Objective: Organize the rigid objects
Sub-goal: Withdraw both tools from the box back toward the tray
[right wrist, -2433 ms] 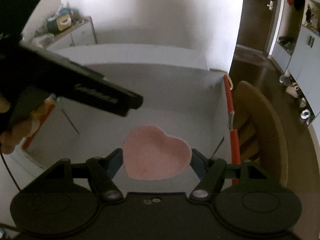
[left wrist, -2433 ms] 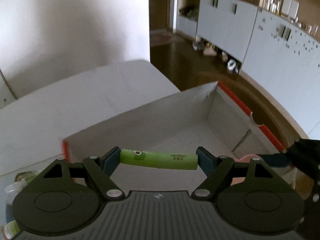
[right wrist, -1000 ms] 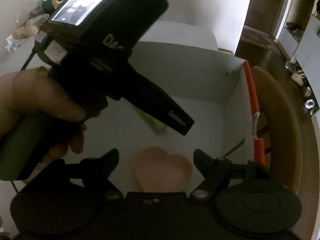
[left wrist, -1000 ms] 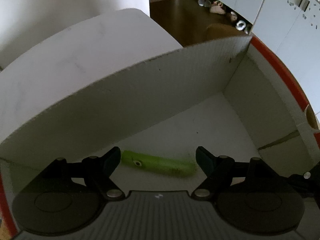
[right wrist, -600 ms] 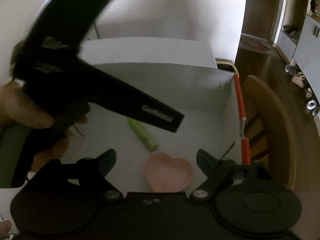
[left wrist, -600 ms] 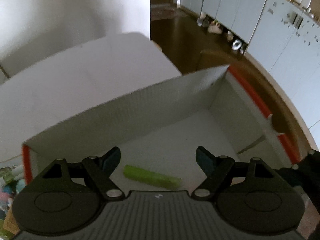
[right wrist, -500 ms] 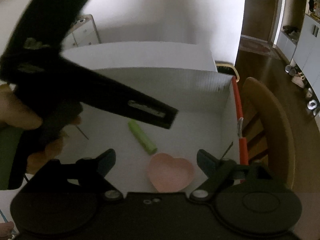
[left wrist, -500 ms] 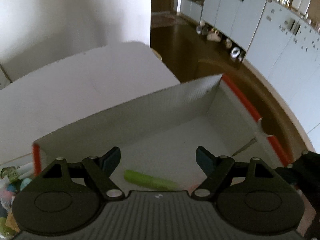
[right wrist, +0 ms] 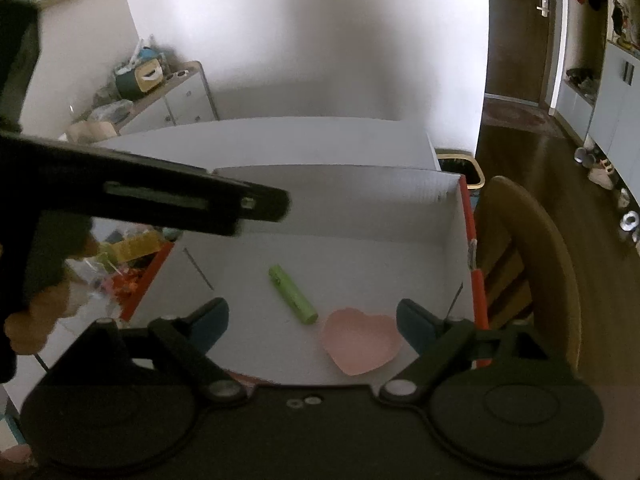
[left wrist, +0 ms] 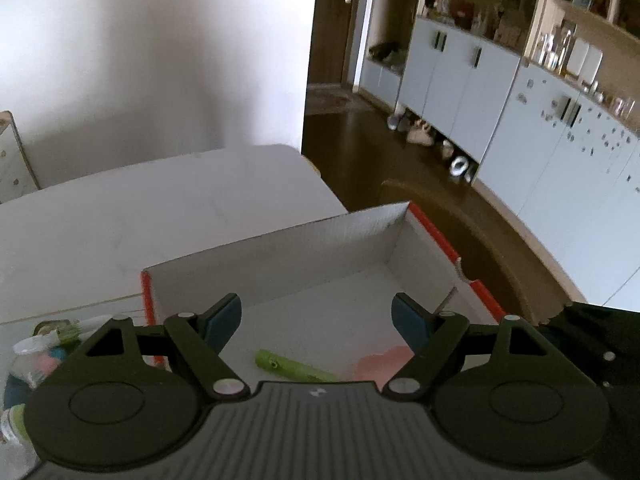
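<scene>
A white cardboard box [left wrist: 320,256] [right wrist: 352,204] with orange-red edges stands on the table. On its floor lie a green cylinder [right wrist: 293,294] [left wrist: 294,368] and a pink heart-shaped dish [right wrist: 362,340] [left wrist: 382,364], close beside each other. My left gripper [left wrist: 316,320] is open and empty, held above the box's near side. My right gripper [right wrist: 312,320] is open and empty above the box, over the two objects. The left gripper's dark body [right wrist: 140,200] crosses the right wrist view at left.
A pile of small colourful items [right wrist: 128,256] [left wrist: 44,344] lies on the table left of the box. A wooden chair [right wrist: 528,264] stands right of the box. A white table top [left wrist: 160,216] stretches behind the box. Cabinets [left wrist: 500,92] line the far wall.
Both grippers let go of their objects into the box and have since risen and drawn back. The cylinder and the dish now rest on the box floor.
</scene>
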Tool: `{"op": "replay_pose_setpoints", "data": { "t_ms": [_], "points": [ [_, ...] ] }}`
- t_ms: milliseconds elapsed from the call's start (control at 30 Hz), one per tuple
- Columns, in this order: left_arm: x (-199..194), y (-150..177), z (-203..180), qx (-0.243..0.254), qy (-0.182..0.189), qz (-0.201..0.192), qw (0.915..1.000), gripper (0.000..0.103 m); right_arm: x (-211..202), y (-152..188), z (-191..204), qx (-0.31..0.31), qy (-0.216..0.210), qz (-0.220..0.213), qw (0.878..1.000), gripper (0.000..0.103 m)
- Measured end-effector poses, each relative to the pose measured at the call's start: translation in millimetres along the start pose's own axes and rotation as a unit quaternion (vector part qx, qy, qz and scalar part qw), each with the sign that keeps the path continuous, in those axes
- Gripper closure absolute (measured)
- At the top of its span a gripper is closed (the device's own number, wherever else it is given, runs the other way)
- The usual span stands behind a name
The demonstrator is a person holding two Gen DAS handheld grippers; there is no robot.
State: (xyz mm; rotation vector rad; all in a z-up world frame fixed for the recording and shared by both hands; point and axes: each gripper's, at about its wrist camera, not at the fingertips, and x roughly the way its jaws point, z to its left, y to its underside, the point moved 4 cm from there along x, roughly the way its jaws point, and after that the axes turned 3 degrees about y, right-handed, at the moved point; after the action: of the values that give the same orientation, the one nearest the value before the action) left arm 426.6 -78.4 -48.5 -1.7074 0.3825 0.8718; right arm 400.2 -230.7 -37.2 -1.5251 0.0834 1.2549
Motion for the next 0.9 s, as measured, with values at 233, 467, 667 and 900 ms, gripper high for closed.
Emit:
{"op": "replay_pose_setpoints", "data": {
  "t_ms": [233, 467, 667, 900],
  "points": [
    [-31.9, 14.7, 7.6, -0.007, -0.003, -0.027, 0.9996, 0.021, -13.6, 1.4, -1.7, 0.008, -0.010, -0.028, 1.000, 0.003],
    [-66.6, 40.9, 23.0, -0.013, -0.013, -0.047, 0.9987, 0.020, -28.8, 7.4, 13.1, 0.005, -0.032, -0.051, 0.998, 0.001],
    [-92.9, 67.5, 44.5, -0.025, -0.014, -0.062, 0.9976, 0.019, -41.6, 9.8, 34.5, 0.011, -0.058, -0.081, 0.995, 0.000],
    [-123.2, 90.5, 75.6, -0.021, -0.021, -0.082, 0.9962, 0.019, -44.8, 11.6, 72.0, 0.025, -0.071, -0.107, 0.991, 0.000]
  ]
}}
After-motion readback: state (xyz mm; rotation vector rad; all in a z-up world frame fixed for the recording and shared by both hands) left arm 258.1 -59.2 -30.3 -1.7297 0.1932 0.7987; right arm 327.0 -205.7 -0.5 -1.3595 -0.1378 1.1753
